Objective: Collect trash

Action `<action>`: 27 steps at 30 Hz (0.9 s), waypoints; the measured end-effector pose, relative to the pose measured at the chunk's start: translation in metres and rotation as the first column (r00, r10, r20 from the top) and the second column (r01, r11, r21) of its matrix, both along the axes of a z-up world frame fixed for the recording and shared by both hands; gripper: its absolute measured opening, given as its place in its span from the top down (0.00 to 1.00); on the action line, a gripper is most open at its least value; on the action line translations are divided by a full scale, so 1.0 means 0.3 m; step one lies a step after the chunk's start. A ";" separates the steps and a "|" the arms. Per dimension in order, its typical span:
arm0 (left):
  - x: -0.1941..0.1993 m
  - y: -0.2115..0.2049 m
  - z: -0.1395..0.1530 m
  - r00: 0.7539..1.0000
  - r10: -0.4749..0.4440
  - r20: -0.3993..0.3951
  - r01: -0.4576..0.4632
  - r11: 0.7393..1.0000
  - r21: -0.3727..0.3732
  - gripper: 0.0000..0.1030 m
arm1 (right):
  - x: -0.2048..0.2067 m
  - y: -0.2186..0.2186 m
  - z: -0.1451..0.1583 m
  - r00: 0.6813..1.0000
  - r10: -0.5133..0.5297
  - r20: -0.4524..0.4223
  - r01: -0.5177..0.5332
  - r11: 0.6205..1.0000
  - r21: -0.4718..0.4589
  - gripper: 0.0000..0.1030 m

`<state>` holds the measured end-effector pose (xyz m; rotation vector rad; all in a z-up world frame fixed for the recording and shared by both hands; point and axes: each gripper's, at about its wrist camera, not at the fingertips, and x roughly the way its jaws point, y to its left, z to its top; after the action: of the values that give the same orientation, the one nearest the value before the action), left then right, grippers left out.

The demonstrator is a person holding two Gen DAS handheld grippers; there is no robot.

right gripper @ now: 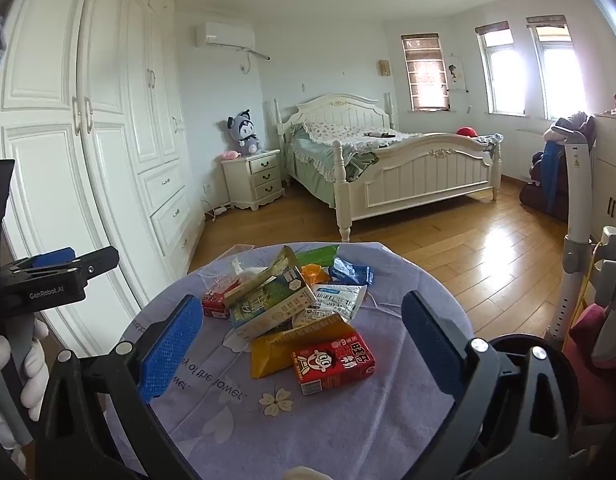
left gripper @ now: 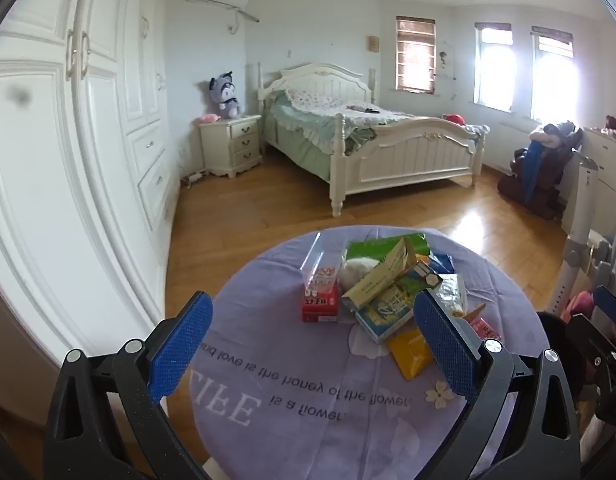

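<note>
A pile of trash lies on a round table with a purple cloth (left gripper: 292,420) (right gripper: 348,432). It holds a red drink carton (right gripper: 334,362), a second red carton (left gripper: 321,305) under a clear plastic box (left gripper: 322,262), a blue-green milk carton (right gripper: 270,300) (left gripper: 392,300), a yellow wrapper (right gripper: 276,350) (left gripper: 410,350), a white label pouch (right gripper: 336,298), a blue wrapper (right gripper: 352,272) and a green packet (left gripper: 384,246). My left gripper (left gripper: 314,350) is open, above the table's near side. My right gripper (right gripper: 302,346) is open, with the red carton between its fingers' line of sight.
White wardrobe (left gripper: 68,160) on the left. A bed (left gripper: 372,144), a nightstand (left gripper: 232,144) with a plush toy (left gripper: 226,94) stand beyond on wooden floor. A white stand (right gripper: 576,240) and a dark bin (right gripper: 548,380) are at the right. The left gripper's body (right gripper: 48,280) shows at left.
</note>
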<state>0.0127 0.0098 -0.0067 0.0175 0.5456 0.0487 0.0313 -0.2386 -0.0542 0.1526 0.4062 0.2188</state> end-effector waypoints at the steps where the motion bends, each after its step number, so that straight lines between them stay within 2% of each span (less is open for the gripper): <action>1: 0.000 -0.001 0.000 1.000 0.002 0.000 -0.002 1.000 0.000 0.04 | -0.001 -0.001 -0.001 1.000 0.000 -0.001 0.000 1.000 0.002 0.05; 18: -0.004 0.008 -0.002 1.000 -0.002 -0.002 0.002 1.000 -0.013 0.04 | 0.012 -0.022 -0.022 1.000 -0.002 -0.013 0.002 1.000 0.001 0.05; 27: -0.002 0.016 -0.013 1.000 -0.011 -0.013 0.011 1.000 -0.027 0.04 | -0.004 0.011 -0.025 1.000 -0.002 -0.008 0.002 1.000 -0.029 0.05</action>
<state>0.0120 0.0146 -0.0107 -0.0057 0.5589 0.0306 0.0303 -0.2353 -0.0616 0.1255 0.4171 0.2101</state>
